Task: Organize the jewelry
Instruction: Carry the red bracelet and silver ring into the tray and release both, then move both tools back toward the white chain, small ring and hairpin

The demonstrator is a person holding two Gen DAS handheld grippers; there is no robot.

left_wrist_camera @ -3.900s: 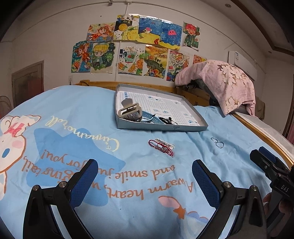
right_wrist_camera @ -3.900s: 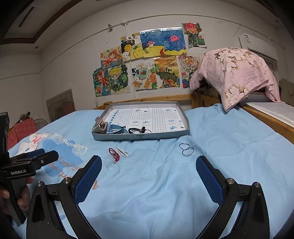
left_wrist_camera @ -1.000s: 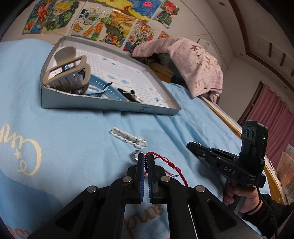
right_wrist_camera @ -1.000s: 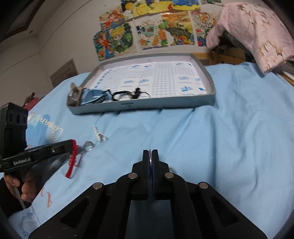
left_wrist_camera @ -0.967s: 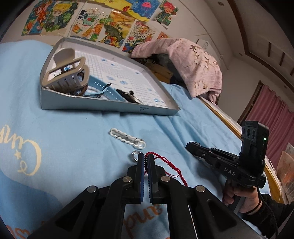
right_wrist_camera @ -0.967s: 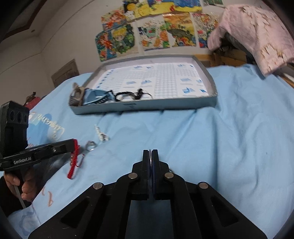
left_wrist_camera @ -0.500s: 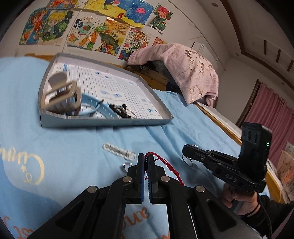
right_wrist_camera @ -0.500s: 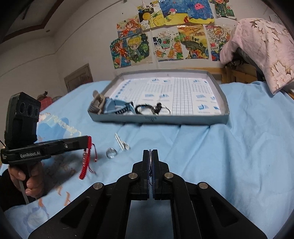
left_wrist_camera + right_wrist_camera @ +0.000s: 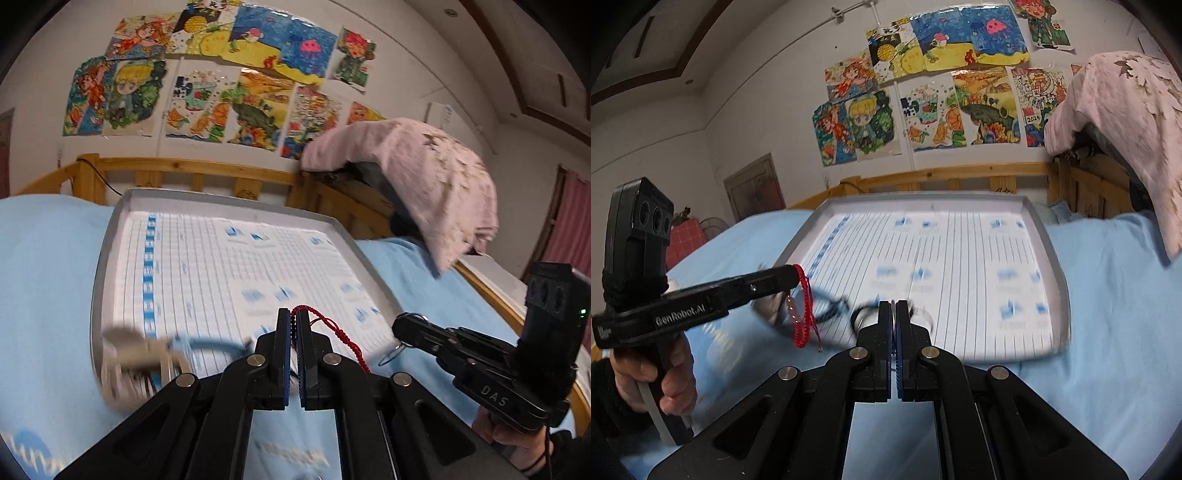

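The left gripper (image 9: 293, 319) is clamped shut on a red braided cord bracelet (image 9: 334, 338), which is pinched at the very tips of the fingers and trails off to the right of them; in the right wrist view the same bracelet (image 9: 803, 310) hangs in a loop below the left gripper (image 9: 792, 277), with a few pale pink beads on it, clear of the bedding. The right gripper (image 9: 895, 308) is also closed tight, and a thin silver wire hoop (image 9: 400, 345) dangles under its tip in the left wrist view; in its own view the hoop shows only as a blur at the fingertips. Both grippers hover over the near edge of a shallow grey cardboard tray (image 9: 96, 266) with a white, blue-printed grid lining, which lies on a light blue bedsheet (image 9: 1115, 295). Near the tray's near left corner sit a blurred beige claw hair clip (image 9: 131, 354) and a blue band (image 9: 210, 343).
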